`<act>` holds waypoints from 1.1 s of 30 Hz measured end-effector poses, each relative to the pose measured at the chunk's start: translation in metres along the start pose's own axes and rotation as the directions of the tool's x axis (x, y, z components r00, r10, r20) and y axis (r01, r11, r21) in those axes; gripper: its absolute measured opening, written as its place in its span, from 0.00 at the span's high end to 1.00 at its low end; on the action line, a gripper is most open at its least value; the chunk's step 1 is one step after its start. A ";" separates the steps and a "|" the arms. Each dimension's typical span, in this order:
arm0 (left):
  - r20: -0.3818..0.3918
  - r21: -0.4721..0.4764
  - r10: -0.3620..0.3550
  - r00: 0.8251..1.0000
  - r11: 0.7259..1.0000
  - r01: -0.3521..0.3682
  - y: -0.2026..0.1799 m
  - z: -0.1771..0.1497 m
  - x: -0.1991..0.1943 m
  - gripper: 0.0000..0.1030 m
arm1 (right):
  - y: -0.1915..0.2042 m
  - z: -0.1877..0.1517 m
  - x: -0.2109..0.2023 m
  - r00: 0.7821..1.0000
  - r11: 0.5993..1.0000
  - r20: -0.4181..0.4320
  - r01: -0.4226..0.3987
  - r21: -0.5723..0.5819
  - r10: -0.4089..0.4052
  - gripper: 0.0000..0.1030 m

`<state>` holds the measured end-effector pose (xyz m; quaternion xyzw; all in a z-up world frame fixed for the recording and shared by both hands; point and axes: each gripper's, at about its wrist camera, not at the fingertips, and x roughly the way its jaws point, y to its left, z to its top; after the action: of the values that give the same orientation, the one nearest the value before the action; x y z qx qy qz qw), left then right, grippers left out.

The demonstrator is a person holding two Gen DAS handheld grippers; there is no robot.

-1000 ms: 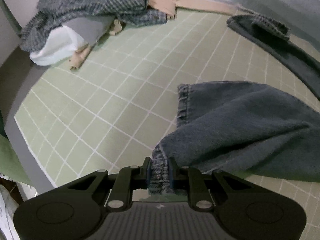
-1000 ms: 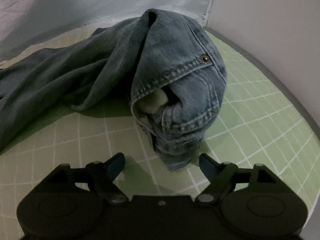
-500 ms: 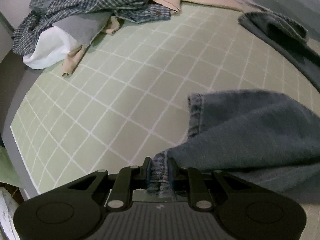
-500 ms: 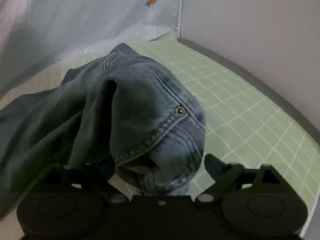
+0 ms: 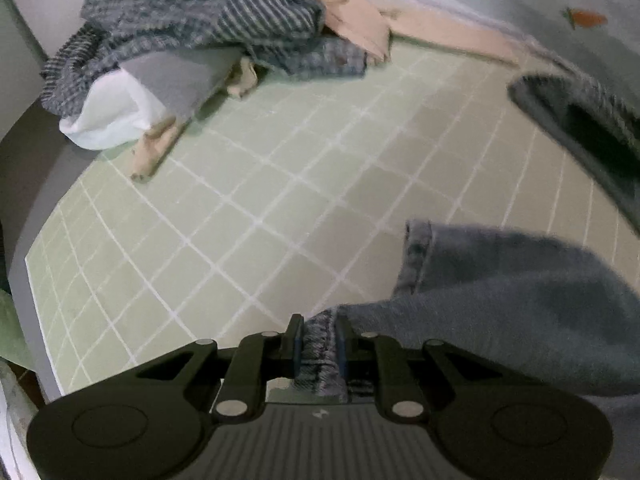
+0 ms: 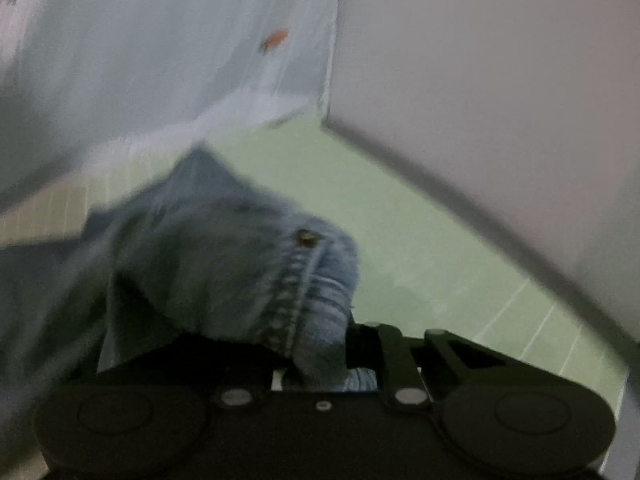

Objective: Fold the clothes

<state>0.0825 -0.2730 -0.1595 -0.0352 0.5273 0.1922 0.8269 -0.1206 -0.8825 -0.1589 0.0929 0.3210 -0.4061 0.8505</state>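
Note:
A pair of blue jeans (image 5: 520,300) lies on the green gridded mat (image 5: 280,200). My left gripper (image 5: 318,340) is shut on the hem of one leg, and the leg trails off to the right. In the right wrist view the waist end of the jeans (image 6: 224,260), with a brass rivet, is bunched up over my right gripper (image 6: 320,356). Its jaws are closed in on the denim; the left finger is hidden under the cloth. This view is blurred.
A heap of clothes (image 5: 200,28) lies at the far left of the mat: a checked shirt, a white and grey garment, a beige one. Another part of the jeans (image 5: 580,120) lies at far right. A grey wall (image 6: 500,100) and a carrot-print sheet (image 6: 160,60) border the mat.
My right gripper moved in over the waist of the jeans and closed on it, then lifted. My left gripper kept its hold on the hem and shifted slightly.

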 end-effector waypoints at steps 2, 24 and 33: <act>0.046 -0.027 -0.023 0.999 0.999 0.024 0.003 0.014 -0.012 0.83 | 0.002 0.020 -0.008 0.998 0.999 0.066 0.025 -0.046 -0.022 0.86; 0.017 -0.056 -0.148 0.989 0.987 0.148 -0.010 0.024 -0.002 0.62 | 0.008 -0.011 0.018 0.986 0.975 -0.163 -0.008 0.224 0.046 0.26; 0.111 0.019 -0.221 0.969 0.975 0.220 -0.039 0.058 -0.030 0.48 | 0.036 0.049 -0.035 0.997 0.990 0.058 0.043 0.132 -0.051 0.26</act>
<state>0.1348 -0.3024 -0.1128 -0.0800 0.4733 0.0989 0.8717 -0.0868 -0.8575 -0.1030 0.1283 0.2695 -0.4488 0.8423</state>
